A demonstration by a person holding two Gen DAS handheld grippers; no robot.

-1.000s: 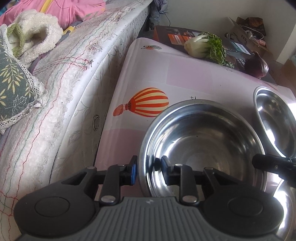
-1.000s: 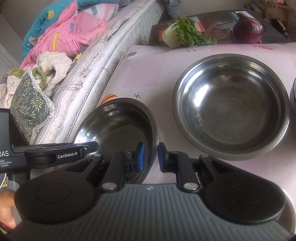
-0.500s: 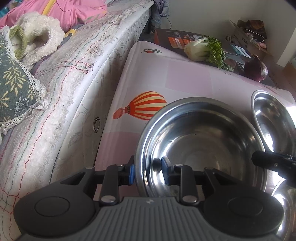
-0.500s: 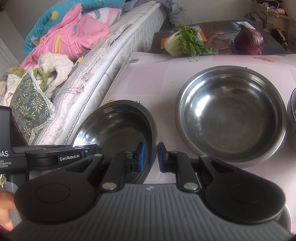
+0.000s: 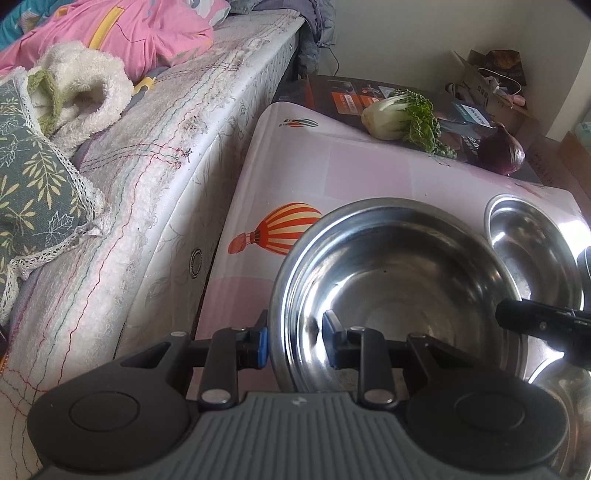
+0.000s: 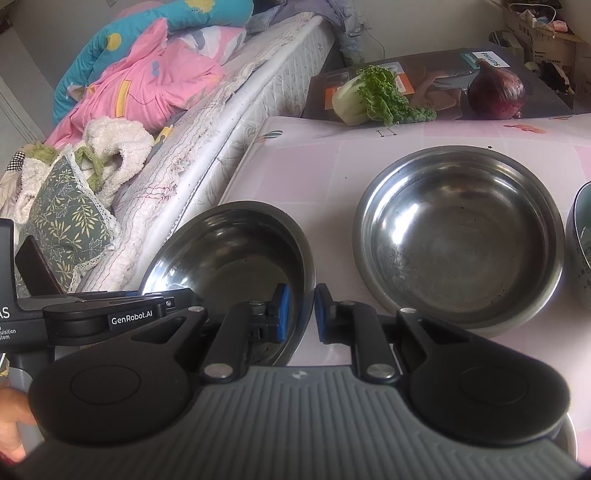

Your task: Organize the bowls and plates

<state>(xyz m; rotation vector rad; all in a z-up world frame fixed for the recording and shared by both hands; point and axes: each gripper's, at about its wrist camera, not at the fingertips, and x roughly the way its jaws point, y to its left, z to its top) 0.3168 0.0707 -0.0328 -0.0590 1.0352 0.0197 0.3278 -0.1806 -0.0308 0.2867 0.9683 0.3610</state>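
Bowl (image 5: 399,280) higher, tilted, between both tongs.

Upper left: white quilted mattress (image 5: 177,122) heaped with pink bedding (image 6: 147,88), a teal spotted blanket (image 6: 147,26), a cream fleece garment (image 5: 81,92) and a green leaf-print cushion (image 5: 33,192). Centre: pink table covering with hot-air balloon print (image 5: 291,155), butted against the mattress side. Upper right: pale wall (image 5: 406,33), cluttered cardboard boxes (image 5: 491,92). Sunlight glaring on the table's right edge.
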